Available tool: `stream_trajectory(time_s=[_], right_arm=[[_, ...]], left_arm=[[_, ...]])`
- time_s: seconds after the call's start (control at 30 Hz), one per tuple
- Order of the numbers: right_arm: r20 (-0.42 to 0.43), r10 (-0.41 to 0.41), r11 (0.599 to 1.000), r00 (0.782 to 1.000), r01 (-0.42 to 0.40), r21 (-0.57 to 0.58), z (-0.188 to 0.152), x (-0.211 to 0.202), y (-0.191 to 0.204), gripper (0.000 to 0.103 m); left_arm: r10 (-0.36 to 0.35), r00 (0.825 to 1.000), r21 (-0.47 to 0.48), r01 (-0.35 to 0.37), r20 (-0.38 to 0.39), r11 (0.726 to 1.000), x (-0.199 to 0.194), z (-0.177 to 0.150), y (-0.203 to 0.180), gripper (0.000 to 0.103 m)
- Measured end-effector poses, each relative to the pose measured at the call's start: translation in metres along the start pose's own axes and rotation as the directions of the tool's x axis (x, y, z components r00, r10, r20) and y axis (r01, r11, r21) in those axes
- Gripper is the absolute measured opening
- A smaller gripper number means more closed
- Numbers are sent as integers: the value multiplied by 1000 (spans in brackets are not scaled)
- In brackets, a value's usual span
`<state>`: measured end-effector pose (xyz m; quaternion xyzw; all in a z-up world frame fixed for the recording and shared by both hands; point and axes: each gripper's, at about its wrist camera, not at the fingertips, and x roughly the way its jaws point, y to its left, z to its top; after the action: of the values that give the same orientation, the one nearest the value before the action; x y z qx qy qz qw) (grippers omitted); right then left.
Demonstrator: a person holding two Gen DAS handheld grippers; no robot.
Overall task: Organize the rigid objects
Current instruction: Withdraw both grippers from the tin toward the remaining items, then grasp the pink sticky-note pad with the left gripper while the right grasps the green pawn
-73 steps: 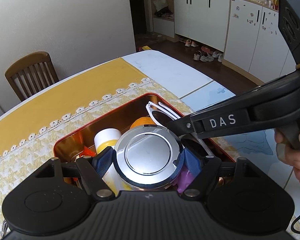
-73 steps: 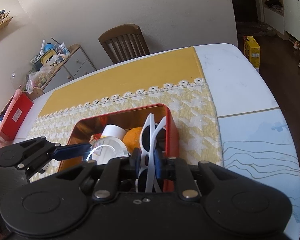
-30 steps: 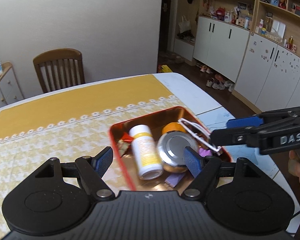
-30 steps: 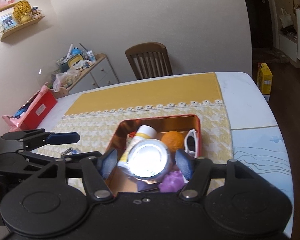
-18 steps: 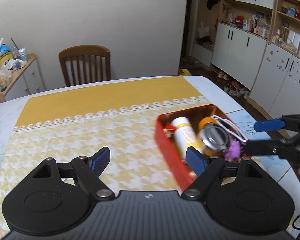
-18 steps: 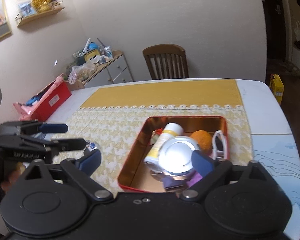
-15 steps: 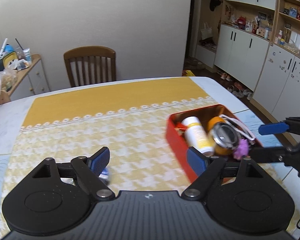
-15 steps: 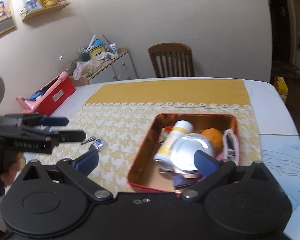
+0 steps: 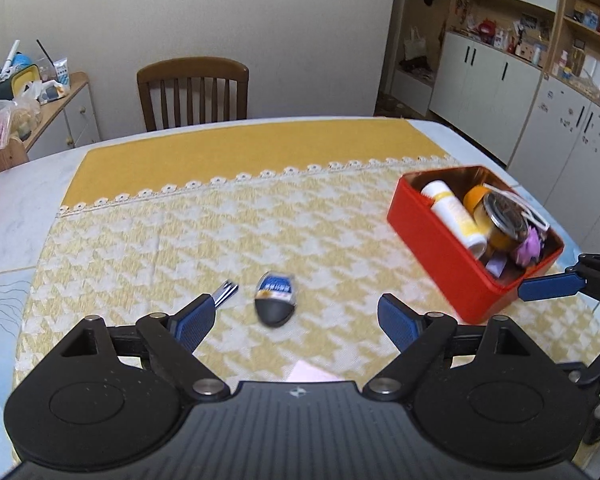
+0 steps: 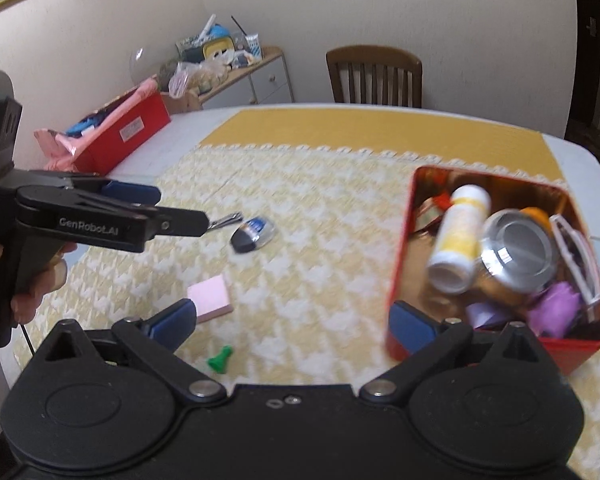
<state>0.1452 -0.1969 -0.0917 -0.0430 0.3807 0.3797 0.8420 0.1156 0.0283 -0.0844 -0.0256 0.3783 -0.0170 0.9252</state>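
Both the left tool (image 9: 296,316) and right tool (image 10: 292,318) gape wide, holding nothing.

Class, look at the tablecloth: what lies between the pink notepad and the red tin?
Nothing: in the right wrist view only bare houndstooth tablecloth stretches between the pink notepad and the red tin.

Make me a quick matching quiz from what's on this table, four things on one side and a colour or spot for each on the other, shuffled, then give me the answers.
Things:
1. sticky-note pad
2. small peg
3. white bottle
4. nail clippers

Descriptions:
A. green, loose on the cloth, nearest the right gripper
B. lying inside the red tin
C. pink, flat on the cloth
D. metal, on the cloth by the left gripper tips

Pairs: 1-C, 2-A, 3-B, 4-D
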Motion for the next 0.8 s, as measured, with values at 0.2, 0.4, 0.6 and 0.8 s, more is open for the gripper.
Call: stream_trajectory(time_s=[0.2,0.4,0.6,0.8], right_arm=[[-36,-32,999,999,31,-25,-10,20,29,102],[-101,-59,997,993,54,-57,-22,43,53,92],[-135,-70,995,988,59,-78,-29,58,70,81],[-150,-87,993,985,75,-87,-33,66,77,64]], left_arm=[[-34,998,36,36,-45,999,14,-20,14,89],[-77,993,94,85,-87,992,28,-40,14,89],[-99,991,150,112,-96,982,36,-52,6,89],[-96,992,184,110,-85,977,41,-61,1,88]])
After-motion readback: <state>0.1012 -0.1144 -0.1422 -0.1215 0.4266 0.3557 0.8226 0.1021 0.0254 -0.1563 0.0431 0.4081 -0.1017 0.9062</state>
